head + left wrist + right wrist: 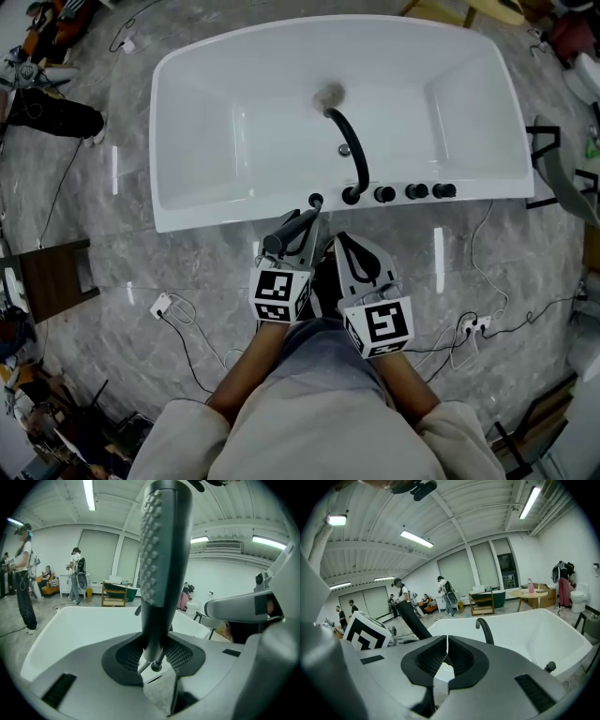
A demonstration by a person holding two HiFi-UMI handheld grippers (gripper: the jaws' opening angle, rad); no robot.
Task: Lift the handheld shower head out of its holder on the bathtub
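Left gripper view: left tongs (152, 656) clamp the shower head (164, 550) low on its rigid, likely slippery handle, above the bathtub (79, 625); right tongs (446, 660) closed, empty.

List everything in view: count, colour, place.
bathtub: one, white, ahead on the floor
spout: one, black, arching over tub from near rim
knobs: three, black, near rim, right of spout
holder: one, black, near rim, left of spout
shower head: one, dark grey, out of holder
power strips: two, white, on floor
floor: grey marble
left gripper: grey, shut on shower head
right gripper: grey, shut, empty
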